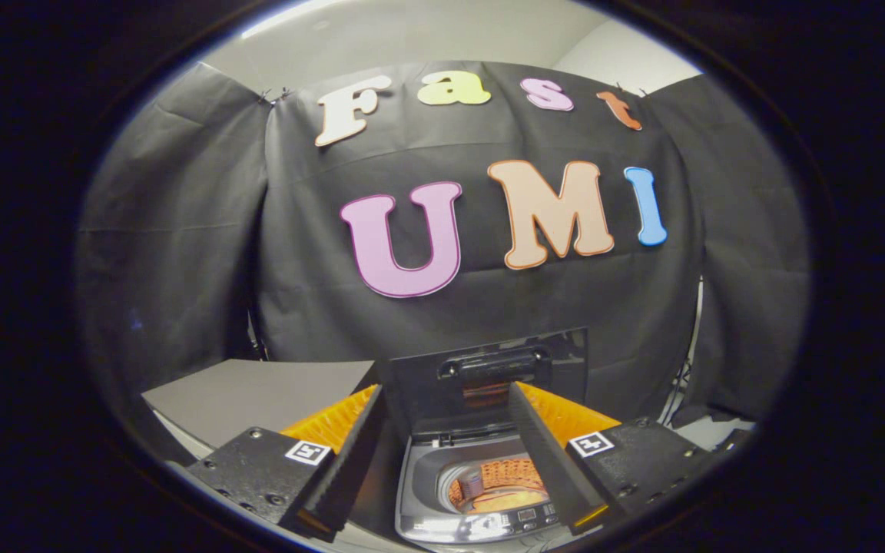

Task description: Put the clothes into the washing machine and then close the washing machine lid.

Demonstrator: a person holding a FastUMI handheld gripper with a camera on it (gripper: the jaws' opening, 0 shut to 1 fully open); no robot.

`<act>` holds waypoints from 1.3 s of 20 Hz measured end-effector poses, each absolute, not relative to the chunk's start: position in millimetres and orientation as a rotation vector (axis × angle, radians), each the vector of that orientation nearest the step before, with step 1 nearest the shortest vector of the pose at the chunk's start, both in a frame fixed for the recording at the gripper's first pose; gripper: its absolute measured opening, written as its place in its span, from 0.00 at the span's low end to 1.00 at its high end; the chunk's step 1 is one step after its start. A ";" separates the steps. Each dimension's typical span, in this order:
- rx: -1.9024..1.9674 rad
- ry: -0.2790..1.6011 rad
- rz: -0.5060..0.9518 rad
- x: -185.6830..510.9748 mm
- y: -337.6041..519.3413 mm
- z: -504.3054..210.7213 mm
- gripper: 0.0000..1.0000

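A small top-loading washing machine (421, 491) stands just below and between my fingers, its dark lid (488, 369) raised upright at the back. Inside the drum lies orange patterned cloth (505, 482). A control panel (488, 524) runs along the machine's near edge. My gripper (450, 461) hangs above the machine, open, with nothing between its fingers. The left finger (350, 453) and the right finger (550, 453) frame the drum opening.
A grey tabletop (258, 395) stretches to the left beyond the left finger. Black cloth walls close in the back and both sides, close behind the raised lid.
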State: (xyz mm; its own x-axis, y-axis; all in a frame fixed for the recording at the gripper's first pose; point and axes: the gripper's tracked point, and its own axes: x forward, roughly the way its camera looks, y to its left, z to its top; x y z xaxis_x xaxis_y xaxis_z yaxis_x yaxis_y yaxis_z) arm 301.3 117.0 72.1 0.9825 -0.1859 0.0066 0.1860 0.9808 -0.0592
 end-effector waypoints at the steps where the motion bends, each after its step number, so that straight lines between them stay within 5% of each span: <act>1: -0.063 -0.006 -0.181 304.2 117.2 77.2 0.97; 18: -0.186 0.111 -0.241 536.6 29.9 49.9 0.97; 26: -0.180 0.183 -0.299 579.9 -4.4 18.6 0.97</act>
